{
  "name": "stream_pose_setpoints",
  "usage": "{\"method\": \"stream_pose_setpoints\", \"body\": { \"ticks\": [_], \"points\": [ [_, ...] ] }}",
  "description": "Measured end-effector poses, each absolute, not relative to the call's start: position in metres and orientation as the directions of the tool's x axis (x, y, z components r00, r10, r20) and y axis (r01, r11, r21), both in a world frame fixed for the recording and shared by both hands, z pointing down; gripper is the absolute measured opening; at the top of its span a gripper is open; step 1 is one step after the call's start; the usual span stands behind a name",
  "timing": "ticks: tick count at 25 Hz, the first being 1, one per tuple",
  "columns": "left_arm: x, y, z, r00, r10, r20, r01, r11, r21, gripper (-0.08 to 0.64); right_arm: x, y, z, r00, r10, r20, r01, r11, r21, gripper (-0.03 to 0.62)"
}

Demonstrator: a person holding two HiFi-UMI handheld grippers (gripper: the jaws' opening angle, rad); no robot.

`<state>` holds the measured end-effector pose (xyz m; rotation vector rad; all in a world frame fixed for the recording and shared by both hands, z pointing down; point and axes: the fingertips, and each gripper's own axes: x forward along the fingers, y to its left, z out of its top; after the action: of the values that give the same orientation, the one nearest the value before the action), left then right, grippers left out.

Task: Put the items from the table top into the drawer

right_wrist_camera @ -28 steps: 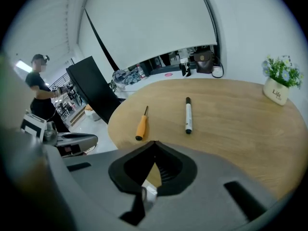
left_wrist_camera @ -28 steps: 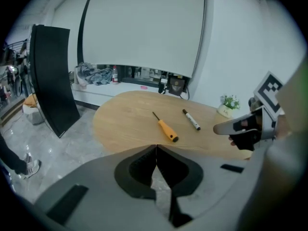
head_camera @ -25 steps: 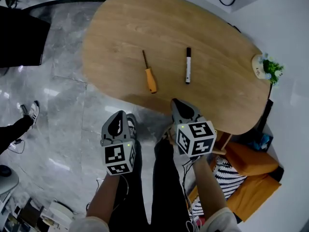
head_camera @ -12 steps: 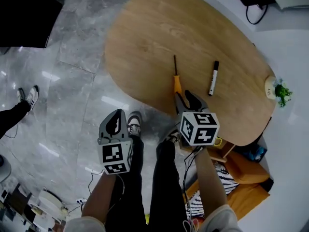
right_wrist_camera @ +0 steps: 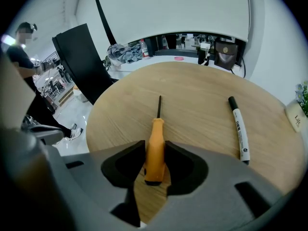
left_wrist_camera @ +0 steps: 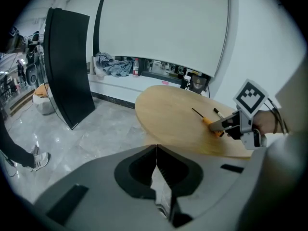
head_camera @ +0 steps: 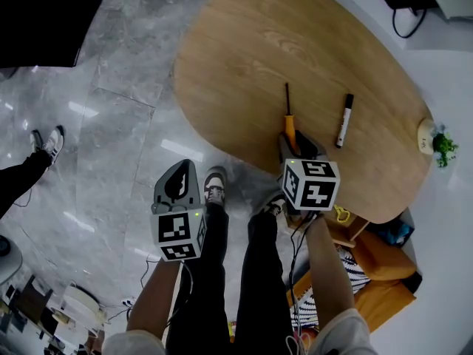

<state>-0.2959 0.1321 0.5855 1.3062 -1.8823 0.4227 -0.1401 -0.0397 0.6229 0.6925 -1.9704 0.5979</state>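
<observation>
With right hand-held gripper just opened, astride the screwdriver handle but not gripping, settle lower. Close squarely mid-handle.

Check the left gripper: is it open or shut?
Shut. In the left gripper view, the left gripper has its fingers pressed together along a thin seam, with nothing between them.

We log screwdriver and marker on the table, marker right of it, apart; right gripper jaws, just opened, straddle the handle.
</observation>
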Motion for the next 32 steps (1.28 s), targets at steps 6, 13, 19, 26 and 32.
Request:
{"method": "stream_pose_setpoints", "body": {
  "ticks": [6, 13, 19, 26, 32],
  "points": [
    [-0.29, 0.129, 0.583, -0.157, -0.634, 0.757, -0.897, 0.413, 0.16, 0.009, -0.14, -0.038, 0.619, -0.427, -0.218, 0.877, -0.671, 0.727, -0.146, 0.118],
    [-0.258, 0.123, 0.581, -0.123, -0.643, 0.756, -0.913, 0.373, 0.168, 0.009, -0.116, -0.024, 0.609, -0.458, -0.192, 0.868, -0.648, 0.741, -0.178, 0.114],
    [-0.217, 0.111, 0.571, -0.093, -0.657, 0.748, -0.931, 0.325, 0.169, 0.008, -0.076, -0.018, 0.593, -0.484, -0.204, 0.851, -0.657, 0.727, -0.199, 0.112],
    [-0.159, 0.094, 0.56, -0.04, -0.679, 0.733, -0.958, 0.235, 0.166, 0.009, -0.013, -0.003, 0.572, -0.515, -0.222, 0.828, -0.664, 0.714, -0.222, 0.111],
    [-0.1, 0.088, 0.556, 0.012, -0.673, 0.74, -0.972, 0.166, 0.166, 0.009, 0.048, 0.017, 0.555, -0.536, -0.219, 0.815, -0.655, 0.718, -0.237, 0.11]
  ]
}}
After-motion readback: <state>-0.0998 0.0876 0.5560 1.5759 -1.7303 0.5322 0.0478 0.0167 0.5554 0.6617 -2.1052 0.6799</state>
